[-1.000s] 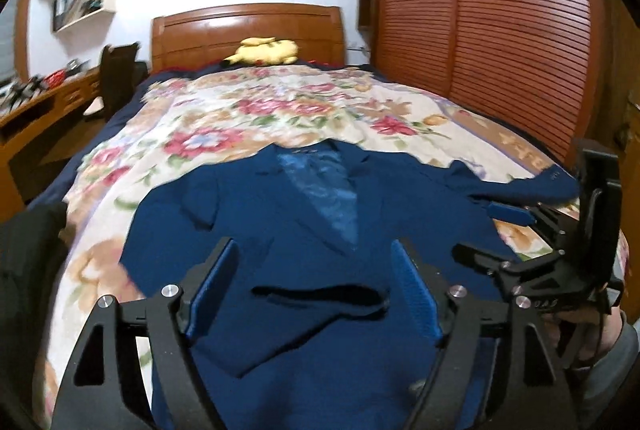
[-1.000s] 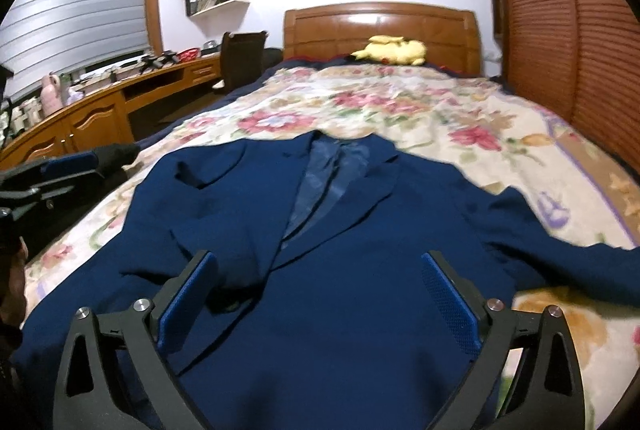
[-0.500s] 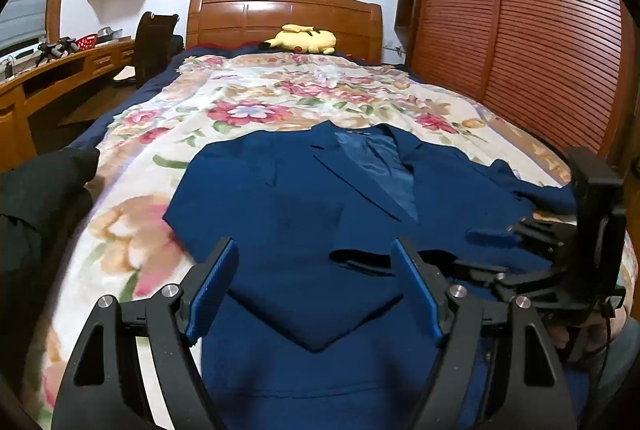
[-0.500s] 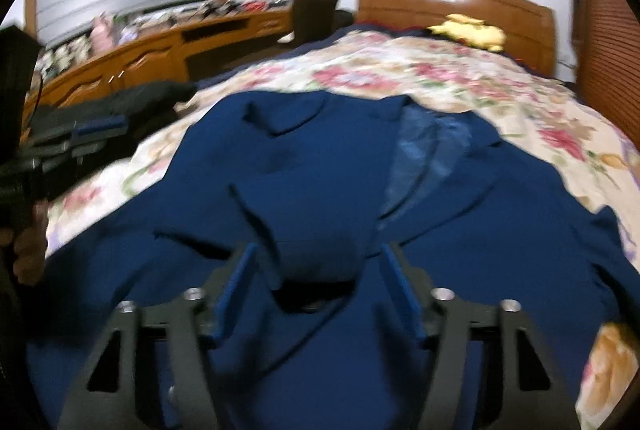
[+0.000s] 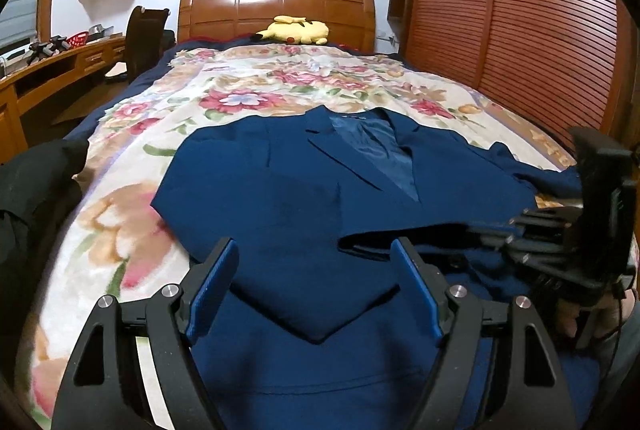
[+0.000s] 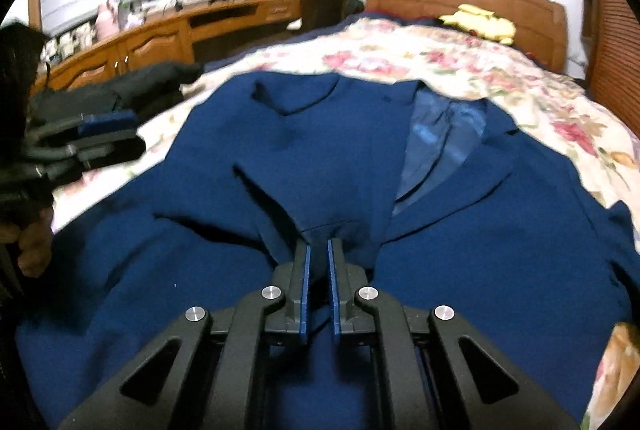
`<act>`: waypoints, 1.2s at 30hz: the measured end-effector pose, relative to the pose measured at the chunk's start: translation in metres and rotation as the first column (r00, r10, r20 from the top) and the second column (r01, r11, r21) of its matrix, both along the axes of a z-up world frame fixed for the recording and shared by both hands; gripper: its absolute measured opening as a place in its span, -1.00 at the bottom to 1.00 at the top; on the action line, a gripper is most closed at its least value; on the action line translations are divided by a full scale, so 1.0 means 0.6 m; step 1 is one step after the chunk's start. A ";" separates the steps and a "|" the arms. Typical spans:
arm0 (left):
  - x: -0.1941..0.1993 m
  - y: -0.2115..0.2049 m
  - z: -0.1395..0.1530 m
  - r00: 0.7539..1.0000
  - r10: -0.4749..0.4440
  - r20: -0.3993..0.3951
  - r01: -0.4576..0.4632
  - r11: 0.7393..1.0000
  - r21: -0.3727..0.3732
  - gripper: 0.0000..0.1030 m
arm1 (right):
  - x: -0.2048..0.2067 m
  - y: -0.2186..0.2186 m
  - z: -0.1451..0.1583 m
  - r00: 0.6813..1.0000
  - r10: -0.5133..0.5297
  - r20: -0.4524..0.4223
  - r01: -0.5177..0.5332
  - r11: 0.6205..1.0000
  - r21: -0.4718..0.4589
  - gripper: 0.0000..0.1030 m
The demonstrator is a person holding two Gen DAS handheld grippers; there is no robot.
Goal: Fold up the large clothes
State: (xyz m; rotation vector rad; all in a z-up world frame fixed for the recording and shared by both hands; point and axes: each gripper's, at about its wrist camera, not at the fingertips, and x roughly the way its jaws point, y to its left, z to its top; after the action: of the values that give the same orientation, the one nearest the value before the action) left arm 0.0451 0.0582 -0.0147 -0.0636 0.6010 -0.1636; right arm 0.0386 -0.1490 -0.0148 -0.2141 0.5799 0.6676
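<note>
Now the right tongs have just closed on a fold of the navy blazer at the bed's foot edge; the left tongs hover wide open, empty; next, probably carrying that fold across.

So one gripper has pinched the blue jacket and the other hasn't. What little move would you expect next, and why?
Probably the left gripper closes on the cloth beneath it. The right gripper has just closed on a fold of the blue jacket, while the left one hangs open over the jacket's folded point on the floral bedspread, so both hands could then lift together.
</note>
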 end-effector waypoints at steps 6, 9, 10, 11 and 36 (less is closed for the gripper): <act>-0.009 -0.013 0.002 0.999 -0.026 0.019 0.025 1.000 0.018 0.53 | -0.036 -0.040 0.024 0.993 -0.103 0.064 0.100 0.994 0.047 -0.92; -0.012 -0.014 0.006 0.999 -0.041 0.026 0.040 0.999 0.011 0.53 | -0.063 -0.055 0.026 0.984 -0.155 0.090 0.154 0.988 0.020 -0.95; -0.014 -0.013 0.008 0.998 -0.049 0.029 0.048 0.999 0.004 0.53 | -0.073 -0.059 0.029 0.980 -0.172 0.102 0.172 0.985 0.007 -0.96; -0.016 -0.014 0.009 0.998 -0.054 0.030 0.053 0.999 0.001 0.53 | -0.080 -0.061 0.034 0.976 -0.185 0.111 0.186 0.982 0.002 -0.96; -0.052 -0.030 0.018 0.991 -0.123 0.045 0.122 0.992 0.025 0.53 | -0.220 -0.106 0.021 0.905 -0.422 0.044 0.423 0.887 -0.185 -0.96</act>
State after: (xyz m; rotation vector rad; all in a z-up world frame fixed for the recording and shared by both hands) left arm 0.0138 0.0401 -0.0037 -0.0011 0.5605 -0.2768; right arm -0.0933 -0.2125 -0.0024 -0.2577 0.6633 0.1860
